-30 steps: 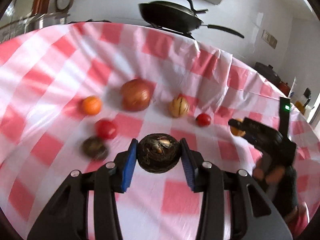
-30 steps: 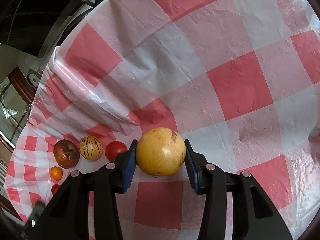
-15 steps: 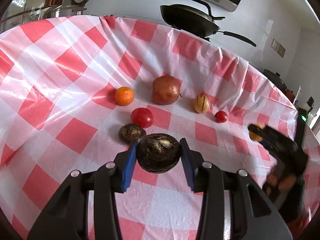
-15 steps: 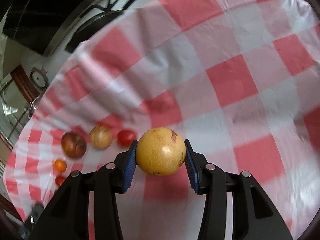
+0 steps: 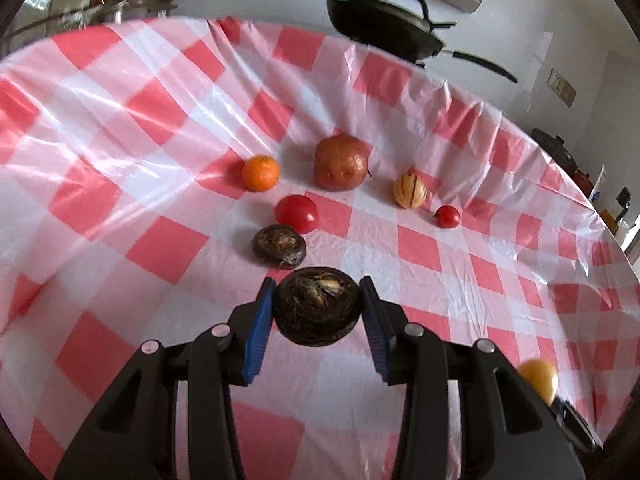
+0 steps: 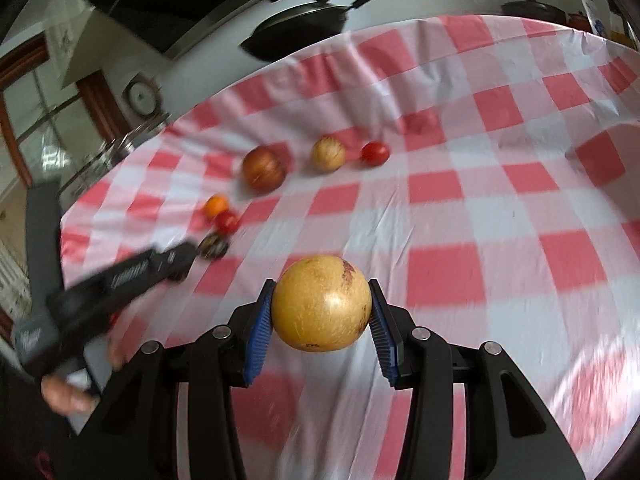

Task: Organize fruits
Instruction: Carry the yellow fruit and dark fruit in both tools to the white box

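Both grippers swung back, left gripper (image 5: 318,312) clamping dark fruit (image 5: 317,310) stem-up

Left hand-held gripper (image 5: 318,312) clamps dark fruit (image 5: 318,311) above checkered tablecloth (image 5: 120,128).

On the tablecloth (image 5: 420,248), a tomato (image 5: 296,213) sat between the orange (image 5: 260,173) behind and a chestnut (image 5: 279,245) in front.

Black tool (image 5: 318,312), blue ribbed pads (image 5: 259,332)
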Tool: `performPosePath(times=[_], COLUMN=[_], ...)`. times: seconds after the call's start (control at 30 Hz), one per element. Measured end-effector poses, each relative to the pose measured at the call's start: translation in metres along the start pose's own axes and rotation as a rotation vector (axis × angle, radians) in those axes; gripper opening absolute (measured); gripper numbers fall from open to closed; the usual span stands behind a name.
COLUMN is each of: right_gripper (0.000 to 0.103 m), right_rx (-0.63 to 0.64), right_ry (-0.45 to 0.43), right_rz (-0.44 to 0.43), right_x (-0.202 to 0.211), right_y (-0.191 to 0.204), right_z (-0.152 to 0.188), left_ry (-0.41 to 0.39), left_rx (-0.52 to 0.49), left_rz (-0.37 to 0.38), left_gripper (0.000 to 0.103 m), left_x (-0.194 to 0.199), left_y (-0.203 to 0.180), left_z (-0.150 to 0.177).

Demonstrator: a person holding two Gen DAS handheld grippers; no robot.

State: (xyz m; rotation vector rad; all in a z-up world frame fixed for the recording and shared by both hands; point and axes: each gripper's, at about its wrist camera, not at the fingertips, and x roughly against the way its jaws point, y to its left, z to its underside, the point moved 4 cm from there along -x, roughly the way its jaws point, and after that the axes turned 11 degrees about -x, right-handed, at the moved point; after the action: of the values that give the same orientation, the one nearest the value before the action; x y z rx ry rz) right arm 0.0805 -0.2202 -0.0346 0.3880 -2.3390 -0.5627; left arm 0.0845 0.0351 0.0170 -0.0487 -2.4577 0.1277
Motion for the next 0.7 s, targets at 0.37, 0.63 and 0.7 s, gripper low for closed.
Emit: performPosePath(times=[0.37, 0.63, 0.7], right_gripper=[0.045, 0.045, 0.045], right_rx=[0.089, 0.156, 0.184], right_ry=[0.049, 0.105, 0.119], right_rz=[-0.042, -0.068, -0.078], right_x=[0.049, 0.051, 0.052], right_y=[0.029, 0.055, 0.064], right_z=[0.055, 0.083, 0.091], left_ry=[-0.087, -0.076, -0.065], left_rx=[-0.005, -0.064, -0.069], left_rz=[-0.023, -0.061, -0.079], left_gripper=[0.043, 0.043, 0.043], left_x=[0.094, 0.132, 0.137], left_y=[0.025, 0.039, 0.047], left_z=[0.037, 0.063, 0.073])
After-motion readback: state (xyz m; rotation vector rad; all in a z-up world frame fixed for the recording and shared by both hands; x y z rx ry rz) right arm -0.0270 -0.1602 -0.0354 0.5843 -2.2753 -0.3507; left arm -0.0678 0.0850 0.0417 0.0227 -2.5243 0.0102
